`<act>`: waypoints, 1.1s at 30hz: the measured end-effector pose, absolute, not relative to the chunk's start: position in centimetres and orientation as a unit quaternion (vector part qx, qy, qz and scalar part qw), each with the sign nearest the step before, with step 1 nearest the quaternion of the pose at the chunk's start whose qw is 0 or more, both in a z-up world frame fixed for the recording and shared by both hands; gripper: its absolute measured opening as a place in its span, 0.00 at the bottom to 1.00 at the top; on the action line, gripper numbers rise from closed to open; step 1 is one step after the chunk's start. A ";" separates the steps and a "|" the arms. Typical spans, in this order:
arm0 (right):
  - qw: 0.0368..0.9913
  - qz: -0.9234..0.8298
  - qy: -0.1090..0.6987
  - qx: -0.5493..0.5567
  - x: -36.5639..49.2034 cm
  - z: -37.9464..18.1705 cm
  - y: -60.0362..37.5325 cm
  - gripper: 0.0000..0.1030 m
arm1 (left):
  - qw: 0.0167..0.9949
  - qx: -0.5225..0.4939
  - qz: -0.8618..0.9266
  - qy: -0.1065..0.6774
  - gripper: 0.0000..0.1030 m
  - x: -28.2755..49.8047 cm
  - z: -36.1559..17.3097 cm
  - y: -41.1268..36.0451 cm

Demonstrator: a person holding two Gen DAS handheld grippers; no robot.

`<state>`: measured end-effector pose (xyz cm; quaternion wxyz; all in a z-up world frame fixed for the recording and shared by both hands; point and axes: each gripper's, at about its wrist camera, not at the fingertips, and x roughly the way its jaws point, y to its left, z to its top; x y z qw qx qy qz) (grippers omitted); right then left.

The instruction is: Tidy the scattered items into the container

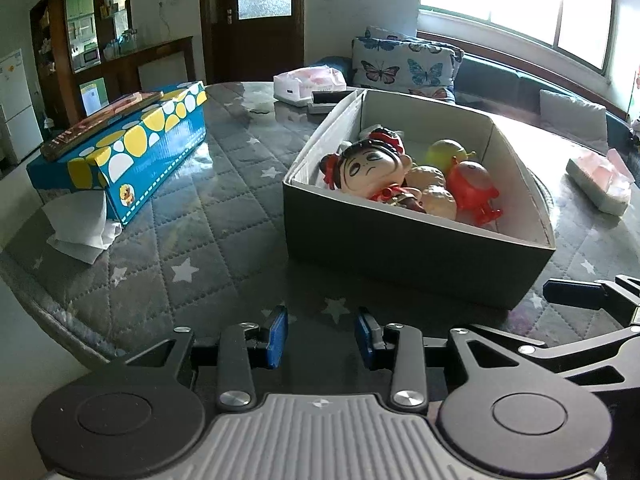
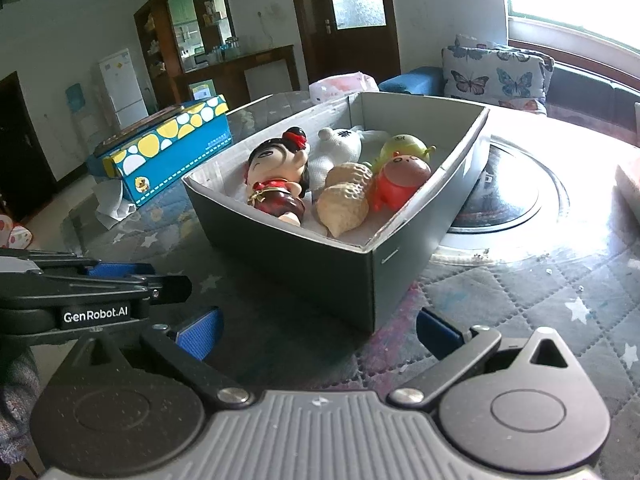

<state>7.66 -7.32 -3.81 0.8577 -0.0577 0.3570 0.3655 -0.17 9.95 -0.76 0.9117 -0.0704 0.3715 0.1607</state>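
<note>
I hold both grippers low over the quilted star-print table (image 1: pixel 208 216), short of the grey box (image 1: pixel 400 252) that stands at its middle. My left gripper (image 1: pixel 322 336) has its blue pads parted with only tabletop between them; it grips nothing. My right gripper (image 2: pixel 320 334) stands wider apart still, its pads either side of the box's near corner without touching it, and it too is empty.

The toys lie inside the box: a doll (image 2: pixel 276 176) with black hair and a red dress on its back, a tan peanut-shaped toy (image 2: pixel 346 196) just beside it, an orange figure (image 2: pixel 400 180) against the right wall, a yellow-green one (image 2: pixel 402 146) behind that, and a white soft toy (image 2: pixel 340 146) toward the far end.

Well apart to the left sits a blue carton with yellow and white spots (image 1: pixel 136 148), crumpled white paper (image 1: pixel 80 224) at its near end. A pink tissue pack (image 1: pixel 600 184) lies to the right.
</note>
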 end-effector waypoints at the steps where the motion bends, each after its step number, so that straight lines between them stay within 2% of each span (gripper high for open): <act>1: 0.857 0.365 0.359 -0.057 7.8 -3.8 -7.2 1.00 | 0.911 -0.071 0.161 0.372 0.38 -0.1 -0.8 10.0; 33: 0.861 0.327 0.387 -0.047 10.2 -4.4 -6.0 1.00 | 0.907 -0.069 0.171 0.379 0.38 2.3 -0.8 11.0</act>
